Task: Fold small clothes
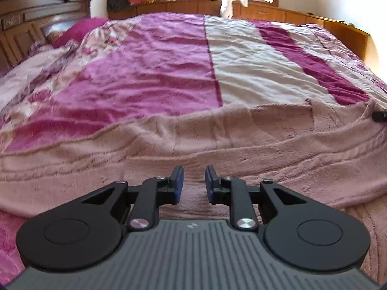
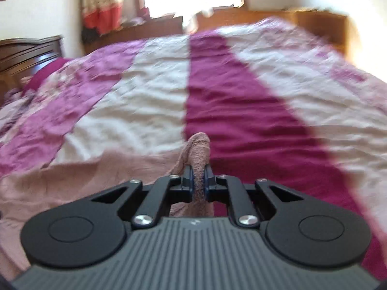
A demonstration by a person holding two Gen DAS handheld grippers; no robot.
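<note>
A dusty-pink fuzzy garment [image 1: 217, 140] lies spread across the near part of the bed, its far edge raised in a ridge. My left gripper [image 1: 194, 181] hovers just above it, open, with nothing between its blue pads. In the right wrist view my right gripper [image 2: 199, 181] is shut on a bunched edge of the same pink garment [image 2: 198, 154], which sticks up between the fingers; the rest of the cloth spreads to the left. The tip of the right gripper [image 1: 379, 116] shows at the far right of the left wrist view, at the garment's lifted corner.
The bed carries a bedspread [image 1: 157, 67] in pink, cream and magenta stripes. A dark wooden headboard [image 1: 36, 21] stands at the left, and a low wooden ledge [image 1: 290, 14] runs under the window at the back. A magenta pillow [image 1: 79, 29] lies by the headboard.
</note>
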